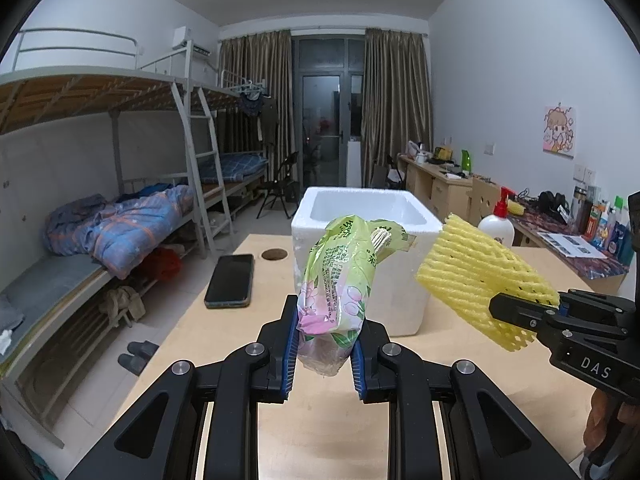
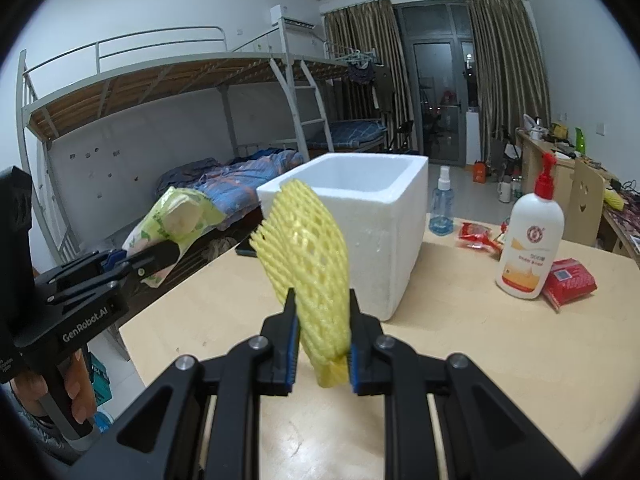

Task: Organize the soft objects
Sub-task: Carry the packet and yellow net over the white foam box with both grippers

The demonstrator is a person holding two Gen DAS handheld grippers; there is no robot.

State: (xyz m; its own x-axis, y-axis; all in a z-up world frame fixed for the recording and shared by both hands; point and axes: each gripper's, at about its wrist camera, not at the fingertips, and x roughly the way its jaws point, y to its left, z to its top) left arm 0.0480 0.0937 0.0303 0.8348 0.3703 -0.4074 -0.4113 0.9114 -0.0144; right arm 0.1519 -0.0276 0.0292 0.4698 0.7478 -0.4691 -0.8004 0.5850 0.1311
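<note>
Both hands are loaded and up off the table (image 1: 224, 344). The left tongs (image 1: 325, 334) are pinched narrow on the lower end of a green-and-pink tissue pack (image 1: 340, 280), whose long axis stands nearly upright and leans away, its top tipped toward the white foam box (image 1: 400, 292). The right tongs (image 2: 323, 330) are squeezed just as narrow on the bottom of a yellow foam net (image 2: 308, 256), which fans upward between the jaws, also roughly upright. Now the key bit: the box sits straight ahead of both tongs, open mouth up, its rim above the pinch points but about level with the tops of the two soft things. From the left tongs the box lies dead ahead, just behind the pack; from the right tongs it lies ahead and slightly right, the net overlapping its near corner. I'd judge the left hand marginally nearer, so the pack looks first in line, and either load needs lifting over that rim. The phone (image 1: 229, 280), to the left of the left tongs, and the lotion bottle (image 2: 530, 240), right of the right tongs, are out of the way.
</note>
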